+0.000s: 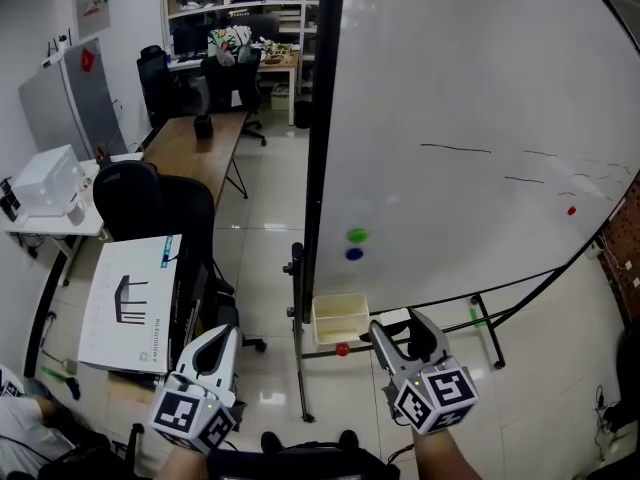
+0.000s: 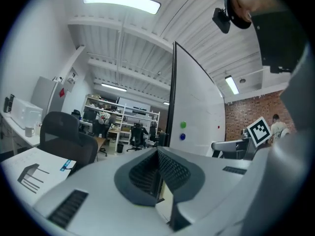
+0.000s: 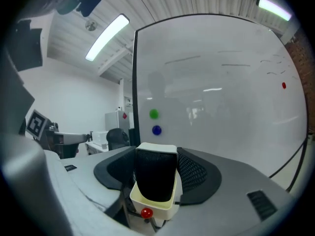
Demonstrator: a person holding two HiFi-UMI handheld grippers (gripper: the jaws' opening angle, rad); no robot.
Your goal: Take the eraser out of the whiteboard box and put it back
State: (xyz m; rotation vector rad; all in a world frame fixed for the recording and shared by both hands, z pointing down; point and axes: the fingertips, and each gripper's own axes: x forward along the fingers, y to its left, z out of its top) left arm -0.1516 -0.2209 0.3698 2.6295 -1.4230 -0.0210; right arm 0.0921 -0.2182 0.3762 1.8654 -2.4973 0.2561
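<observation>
While right gripper (image 3: 156,163) pinches eraser (image 3: 155,178) clear of box (image 3: 160,209) rim, left gripper (image 2: 158,168) is closed.

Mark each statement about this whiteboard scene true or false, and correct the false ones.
1. The right gripper holds the eraser between its jaws. True.
2. The left gripper grips a marker. False: its jaws are together with nothing between them.
3. The green magnet sits above the blue magnet on the whiteboard. True.
4. The box is bright red. False: it is cream; only the small ball under it is red.
</observation>
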